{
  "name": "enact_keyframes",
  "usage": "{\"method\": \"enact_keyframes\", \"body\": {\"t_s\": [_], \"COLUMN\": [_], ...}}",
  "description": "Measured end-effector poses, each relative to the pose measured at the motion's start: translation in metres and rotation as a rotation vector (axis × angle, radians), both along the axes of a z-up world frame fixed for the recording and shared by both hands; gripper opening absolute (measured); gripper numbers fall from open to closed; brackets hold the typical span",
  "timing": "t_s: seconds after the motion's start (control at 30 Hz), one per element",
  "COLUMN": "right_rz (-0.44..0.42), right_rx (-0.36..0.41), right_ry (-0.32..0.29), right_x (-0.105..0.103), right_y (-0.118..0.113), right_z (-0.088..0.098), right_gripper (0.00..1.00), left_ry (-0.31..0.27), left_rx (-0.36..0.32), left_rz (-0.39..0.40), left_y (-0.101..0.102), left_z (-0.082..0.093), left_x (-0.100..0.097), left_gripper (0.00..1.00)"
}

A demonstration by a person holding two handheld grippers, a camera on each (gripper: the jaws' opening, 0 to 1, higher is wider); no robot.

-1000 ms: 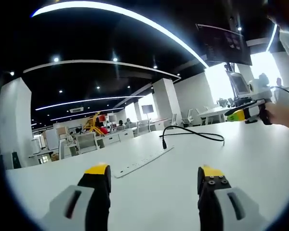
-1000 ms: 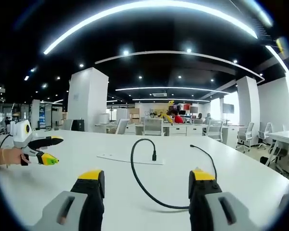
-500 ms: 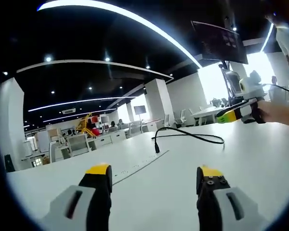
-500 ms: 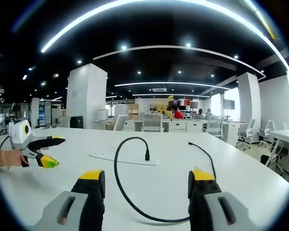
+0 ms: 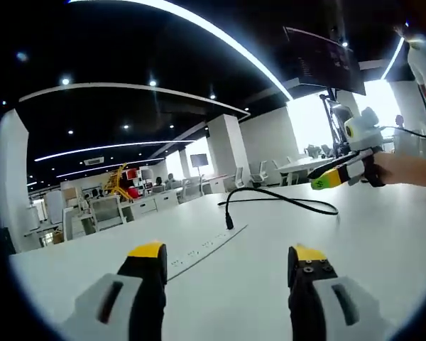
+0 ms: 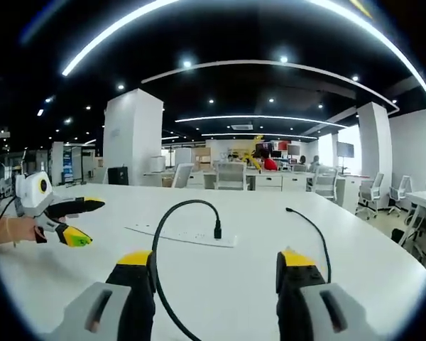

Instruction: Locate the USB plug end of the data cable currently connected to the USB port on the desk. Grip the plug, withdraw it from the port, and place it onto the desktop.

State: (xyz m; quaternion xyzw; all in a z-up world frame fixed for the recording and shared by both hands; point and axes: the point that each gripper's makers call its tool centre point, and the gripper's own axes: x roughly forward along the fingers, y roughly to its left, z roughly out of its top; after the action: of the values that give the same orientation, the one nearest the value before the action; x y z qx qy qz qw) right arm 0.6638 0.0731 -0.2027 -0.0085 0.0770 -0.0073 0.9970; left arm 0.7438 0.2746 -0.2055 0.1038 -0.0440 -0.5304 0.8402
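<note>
Noted plug (image 6: 217,231) upright in power strip (image 6: 182,235) at 12 o'clock, nearer right gripper (image 6: 216,271), jaws released.

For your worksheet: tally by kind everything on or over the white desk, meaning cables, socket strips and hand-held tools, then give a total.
Black cable: 1
White socket strip: 1
Hand-held tools: 2, the left tool and the right tool, both open
Total: 4

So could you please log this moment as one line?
phase: approach | plug: in strip | cable: looped on desk | left gripper: open | right gripper: open
</note>
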Motion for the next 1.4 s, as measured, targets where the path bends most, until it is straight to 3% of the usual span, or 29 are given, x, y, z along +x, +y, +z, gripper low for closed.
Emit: {"method": "enact_keyframes", "body": {"t_s": [0.53,1.4], "right_rz": [0.039,0.045], "right_rx": [0.011,0.024], "right_ry": [0.05,0.11], "right_x": [0.04,0.092], "right_y": [-0.004,-0.008], "right_z": [-0.015,-0.032], "right_gripper": [0.67,0.67], "left_ry": [0.013,0.037], "left_rx": [0.033,0.044], "left_rz": [-0.07,-0.093], "left_y": [-0.045,-0.083], "left_z": [-0.006,-0.029], "left_x": [0.021,0.049], "left_gripper": [0.69,0.69]}}
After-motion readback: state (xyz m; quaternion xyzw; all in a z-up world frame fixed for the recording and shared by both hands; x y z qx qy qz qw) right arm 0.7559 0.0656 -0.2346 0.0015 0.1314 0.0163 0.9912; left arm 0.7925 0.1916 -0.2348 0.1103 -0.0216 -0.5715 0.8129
